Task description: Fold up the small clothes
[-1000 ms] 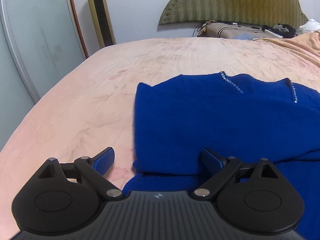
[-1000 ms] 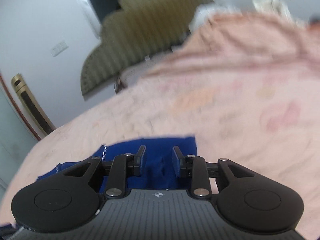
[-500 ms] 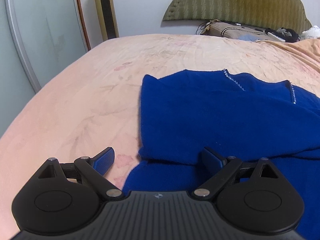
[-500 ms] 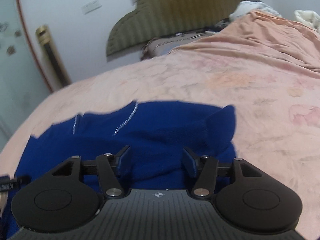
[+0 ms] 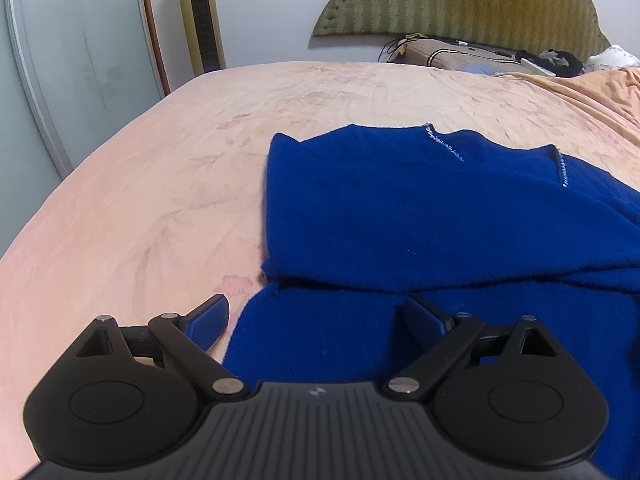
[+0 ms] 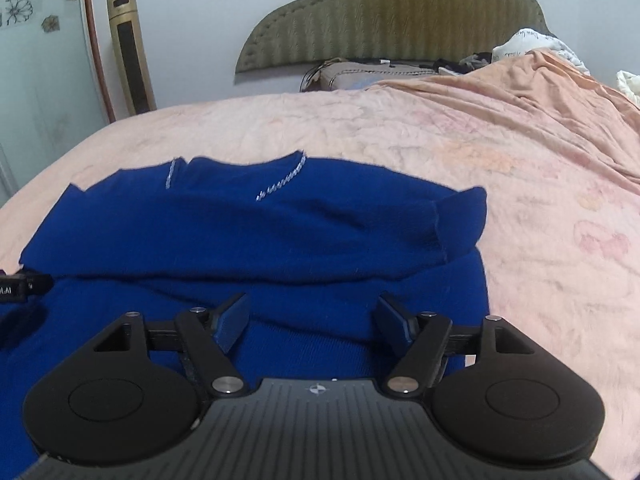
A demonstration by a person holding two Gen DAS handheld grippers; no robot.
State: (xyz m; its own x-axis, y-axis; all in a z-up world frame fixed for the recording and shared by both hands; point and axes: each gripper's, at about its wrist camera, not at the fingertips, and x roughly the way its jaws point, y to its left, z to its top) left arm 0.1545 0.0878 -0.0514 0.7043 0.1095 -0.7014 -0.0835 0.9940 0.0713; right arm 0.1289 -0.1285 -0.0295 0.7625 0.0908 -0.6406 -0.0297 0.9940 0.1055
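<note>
Blue sweater (image 6: pixel 248 236) on the bed (image 6: pixel 520 168), one fold laid toward its near edge; left gripper (image 5: pixel 316 320) and right gripper (image 6: pixel 314 316) spread, empty; further folds remain.

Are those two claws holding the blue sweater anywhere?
No. The left gripper and right gripper are both open above the blue sweater; nothing is held.

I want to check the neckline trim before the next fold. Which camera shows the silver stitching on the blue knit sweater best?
The right wrist view: both lines of silver stitching on the blue knit sweater sit near the middle, facing the camera. The left wrist view shows them smaller, toward the sweater's far edge.
</note>
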